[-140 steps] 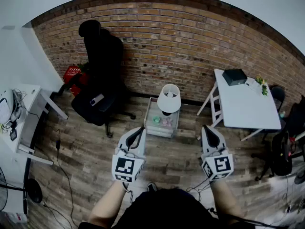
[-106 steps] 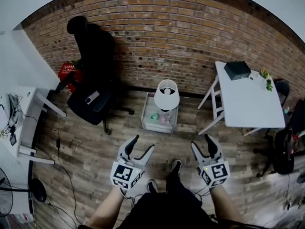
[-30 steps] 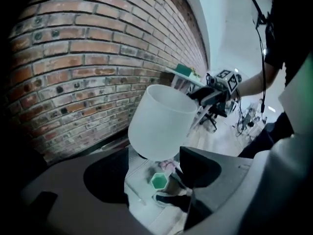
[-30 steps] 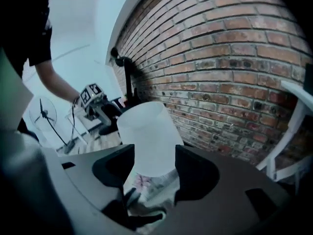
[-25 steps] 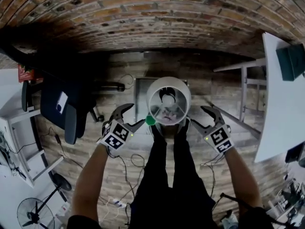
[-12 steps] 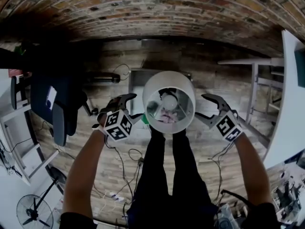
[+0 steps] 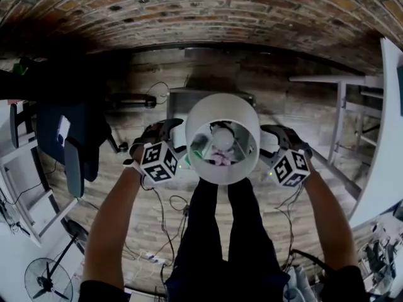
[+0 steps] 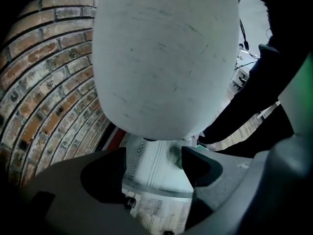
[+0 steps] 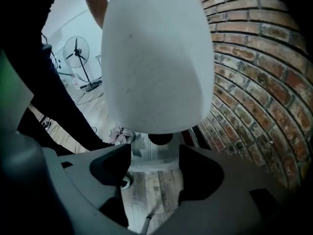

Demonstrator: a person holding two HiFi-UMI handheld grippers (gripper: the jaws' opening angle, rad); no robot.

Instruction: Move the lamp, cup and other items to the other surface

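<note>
left gripper (image 7: 169,131) and right gripper (image 7: 280,137) flank the lamp (image 7: 221,115) over the table (image 7: 189,96); both jaws wide, gripping nothing; left's just opened further, right's just narrowed slightly

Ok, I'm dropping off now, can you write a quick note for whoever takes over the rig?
Left tongs: open, jaws just opened wider, nothing between them; low at the left of the lamp.
Right tongs: open, jaws just eased in slightly, nothing gripped; at the lamp's right.
Things: lamp, green cup and pink item all sit on the small table.
Done: nothing moved yet.
Left: grip the lamp, probably below its shade, and carry it to what is likely the target, the white table; then the cup and the rest.
</note>
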